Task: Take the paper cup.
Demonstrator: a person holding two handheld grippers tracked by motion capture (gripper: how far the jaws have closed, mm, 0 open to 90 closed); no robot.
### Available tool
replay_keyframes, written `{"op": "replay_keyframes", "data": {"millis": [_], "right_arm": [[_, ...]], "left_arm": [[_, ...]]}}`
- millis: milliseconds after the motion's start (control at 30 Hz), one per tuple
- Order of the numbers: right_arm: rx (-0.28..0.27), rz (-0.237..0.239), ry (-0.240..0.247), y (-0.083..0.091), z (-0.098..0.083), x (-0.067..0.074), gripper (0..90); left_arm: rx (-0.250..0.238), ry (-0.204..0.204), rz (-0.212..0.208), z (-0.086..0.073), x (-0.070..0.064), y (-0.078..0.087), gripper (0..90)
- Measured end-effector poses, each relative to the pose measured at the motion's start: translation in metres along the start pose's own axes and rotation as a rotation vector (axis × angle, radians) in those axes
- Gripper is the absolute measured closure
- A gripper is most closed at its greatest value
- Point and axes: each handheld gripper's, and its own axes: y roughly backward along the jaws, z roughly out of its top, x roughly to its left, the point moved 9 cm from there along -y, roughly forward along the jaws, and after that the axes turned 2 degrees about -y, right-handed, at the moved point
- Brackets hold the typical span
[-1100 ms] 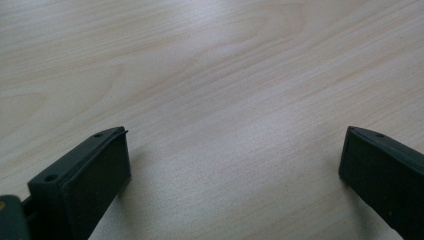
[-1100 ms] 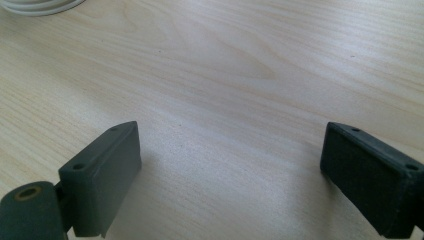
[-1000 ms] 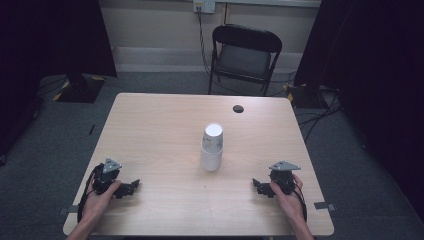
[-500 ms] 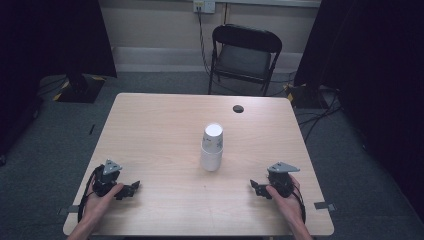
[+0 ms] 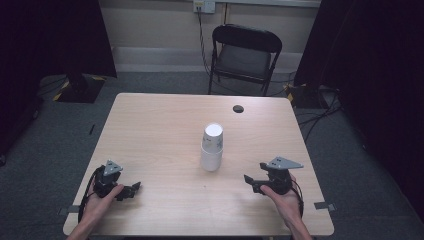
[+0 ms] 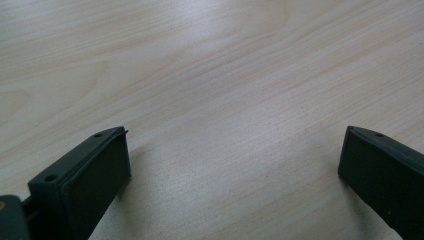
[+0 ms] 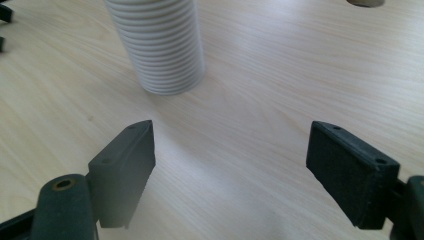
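The stack of white paper cups (image 5: 212, 148) stands upright ahead of the right gripper (image 5: 251, 181), a little left of its line, well apart from it; its jaws, wide and empty, have just been closing slightly. The left gripper (image 5: 131, 189) rests wide, empty. Cup print unreadable
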Motion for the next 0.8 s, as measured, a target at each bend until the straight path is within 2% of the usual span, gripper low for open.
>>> {"op": "replay_keyframes", "data": {"millis": [233,267,367,433,533,600,667,800], "right_arm": [[-0.024,0.046,0.015,0.006,0.016,0.013,18.0],[-0.03,0.065,0.022,0.006,0.021,0.018,16.7],[-0.042,0.078,0.032,0.004,0.027,0.023,13.4],[-0.065,0.099,0.047,-0.003,0.036,0.031,13.7],[-0.061,0.129,0.065,-0.016,0.043,0.042,13.8],[-0.061,0.13,0.067,-0.018,0.045,0.043,13.8],[-0.063,0.149,0.078,-0.023,0.054,0.053,13.8],[-0.066,0.168,0.094,-0.027,0.063,0.06,14.0]], "left_arm": [[0.0,0.0,0.0,0.0,0.0,0.0,0.0],[0.0,0.0,0.0,0.0,0.0,0.0,0.0],[0.0,0.0,0.0,0.0,0.0,0.0,0.0],[0.0,0.0,0.001,0.0,0.0,0.0,0.0],[0.001,0.004,0.004,0.0,0.0,0.0,0.0],[0.001,0.004,0.004,0.0,0.0,0.0,0.0],[0.001,0.003,0.004,0.0,0.0,0.0,0.0],[0.001,0.003,0.004,0.0,0.0,0.0,0.0]]}}
